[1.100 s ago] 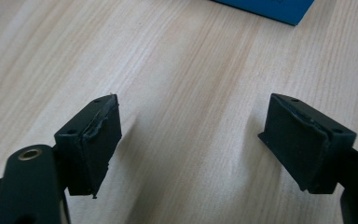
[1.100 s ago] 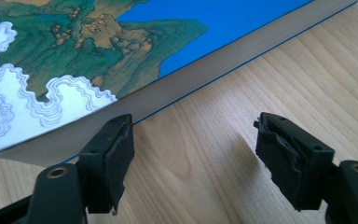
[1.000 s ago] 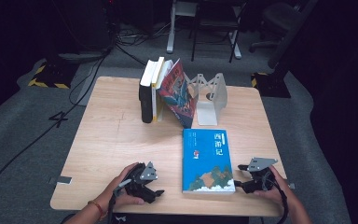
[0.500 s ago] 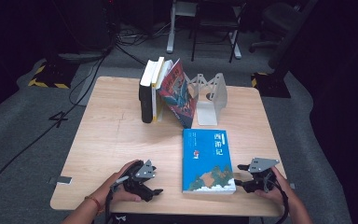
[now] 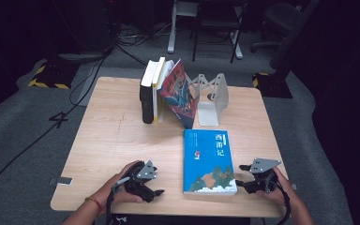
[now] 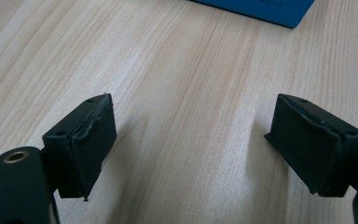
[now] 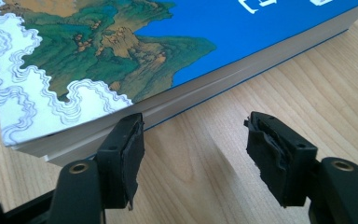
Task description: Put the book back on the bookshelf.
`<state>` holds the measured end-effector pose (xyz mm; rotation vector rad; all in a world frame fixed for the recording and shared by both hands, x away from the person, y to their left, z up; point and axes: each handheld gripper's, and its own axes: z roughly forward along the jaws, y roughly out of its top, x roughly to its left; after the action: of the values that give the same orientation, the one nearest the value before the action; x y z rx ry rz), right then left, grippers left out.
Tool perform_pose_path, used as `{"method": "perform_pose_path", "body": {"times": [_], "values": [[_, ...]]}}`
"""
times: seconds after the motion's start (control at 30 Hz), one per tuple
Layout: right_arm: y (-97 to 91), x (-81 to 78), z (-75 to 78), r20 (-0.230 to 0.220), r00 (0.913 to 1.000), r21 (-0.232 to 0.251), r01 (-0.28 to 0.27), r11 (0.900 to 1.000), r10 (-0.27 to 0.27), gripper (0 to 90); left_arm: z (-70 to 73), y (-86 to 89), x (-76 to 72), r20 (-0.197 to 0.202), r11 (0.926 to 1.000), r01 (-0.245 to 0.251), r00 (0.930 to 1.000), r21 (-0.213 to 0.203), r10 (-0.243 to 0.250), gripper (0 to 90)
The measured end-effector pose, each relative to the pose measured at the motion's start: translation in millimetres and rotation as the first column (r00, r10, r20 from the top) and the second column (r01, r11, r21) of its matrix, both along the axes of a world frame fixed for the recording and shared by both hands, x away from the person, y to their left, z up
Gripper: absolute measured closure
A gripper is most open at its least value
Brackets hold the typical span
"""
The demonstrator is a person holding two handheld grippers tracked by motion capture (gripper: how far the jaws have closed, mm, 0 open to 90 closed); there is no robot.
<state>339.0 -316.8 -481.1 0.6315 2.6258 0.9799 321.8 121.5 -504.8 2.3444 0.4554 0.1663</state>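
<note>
High view: blue book (image 5: 209,161) lies flat at lower centre of the table (image 5: 112,140). Right gripper (image 5: 247,177), jaws spread and empty, sits just beside its lower-right edge. Left gripper (image 5: 155,186), lower left, is spread, empty.

I see the right gripper (image 5: 243,177) with its jaws just having closed slightly, nothing clamped between them; one jaw sits against the page edge of the blue book (image 5: 208,161). My left gripper (image 5: 155,184) jaws stand marginally wider.
</note>
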Motion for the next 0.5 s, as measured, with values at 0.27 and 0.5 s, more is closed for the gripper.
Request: {"method": "perform_pose_path", "body": {"times": [0.27,0.5], "values": [[-2.9,0.2,6.3,0.01,0.9998,0.058,0.013,0.9982,-0.014,37.0,0.3,-0.3,-0.1,-0.001,1.0,-0.003,1.0,0.004,0.003,14.9],[-1.9,-0.6,15.4,0.023,0.9989,0.129,0.038,0.9909,-0.042,37.0,2.2,-4.2,-2.1,-0.009,0.999,-0.04,0.9992,0.023,0.04,14.9]]}}
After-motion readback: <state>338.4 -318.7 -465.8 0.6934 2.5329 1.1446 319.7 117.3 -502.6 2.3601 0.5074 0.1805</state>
